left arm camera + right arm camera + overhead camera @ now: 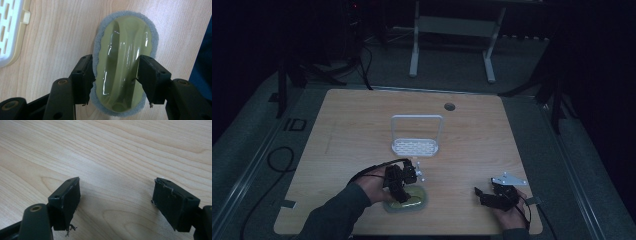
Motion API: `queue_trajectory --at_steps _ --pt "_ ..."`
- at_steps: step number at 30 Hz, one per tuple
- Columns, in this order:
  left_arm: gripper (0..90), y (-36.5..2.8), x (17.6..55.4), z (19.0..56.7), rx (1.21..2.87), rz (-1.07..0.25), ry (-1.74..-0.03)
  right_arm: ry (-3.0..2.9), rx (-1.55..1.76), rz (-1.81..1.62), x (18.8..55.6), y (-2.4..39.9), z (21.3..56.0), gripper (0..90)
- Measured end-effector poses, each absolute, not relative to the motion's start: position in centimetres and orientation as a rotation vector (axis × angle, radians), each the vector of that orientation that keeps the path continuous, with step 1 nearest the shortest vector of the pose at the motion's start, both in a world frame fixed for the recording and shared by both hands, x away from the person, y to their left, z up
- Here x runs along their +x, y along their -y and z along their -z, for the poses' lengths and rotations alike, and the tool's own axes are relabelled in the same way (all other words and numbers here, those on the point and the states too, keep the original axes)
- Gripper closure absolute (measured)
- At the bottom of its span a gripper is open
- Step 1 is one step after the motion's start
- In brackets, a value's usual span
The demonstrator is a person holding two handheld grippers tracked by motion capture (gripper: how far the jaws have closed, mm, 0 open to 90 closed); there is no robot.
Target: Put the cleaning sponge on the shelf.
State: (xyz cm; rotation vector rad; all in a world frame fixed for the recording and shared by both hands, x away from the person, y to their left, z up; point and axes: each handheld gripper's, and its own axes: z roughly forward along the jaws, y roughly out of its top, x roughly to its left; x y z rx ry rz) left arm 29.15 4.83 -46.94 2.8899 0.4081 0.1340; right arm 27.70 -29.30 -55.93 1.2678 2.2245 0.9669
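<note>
Nearest your lens, the left gripper (pixel 116 75) straddles the scrubbing pad (pixel 123 62), a grey sponge base under a glossy yellow-green plastic grip, lying flat on the wooden table (pixel 57 45). Your jaws stand fairly wide, one at each long side of the pad's middle; whether they press yet I cannot tell. Expect it to be light, the foam edge soft, the plastic top stiff and probably slippery, so squeeze the sides low. Your left hand (pixel 371 186) points the tool downward. Your right gripper (pixel 116 203) rests well apart, open and empty. The white rack (pixel 415 145) lies beyond the pad.
</note>
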Motion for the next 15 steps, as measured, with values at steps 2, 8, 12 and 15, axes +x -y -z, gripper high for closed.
queue_trajectory --at_steps 2,8,12,15 --pt "46.9 -4.77 29.16 46.95 2.896 -0.132 -0.405 -2.224 1.268 -0.967 27.70 29.30 55.93 21.9" --pt "49.0 -4.38 29.19 47.35 2.927 -0.105 -0.393 -2.224 1.268 -0.967 27.70 29.30 55.93 21.8" --pt "52.9 -4.08 29.20 47.74 2.951 -0.065 -0.368 -2.224 1.268 -0.967 27.70 29.30 55.93 21.8" --pt "55.9 -3.96 29.18 47.78 2.959 -0.056 -0.350 -2.224 1.268 -0.967 27.70 29.30 55.93 21.8"
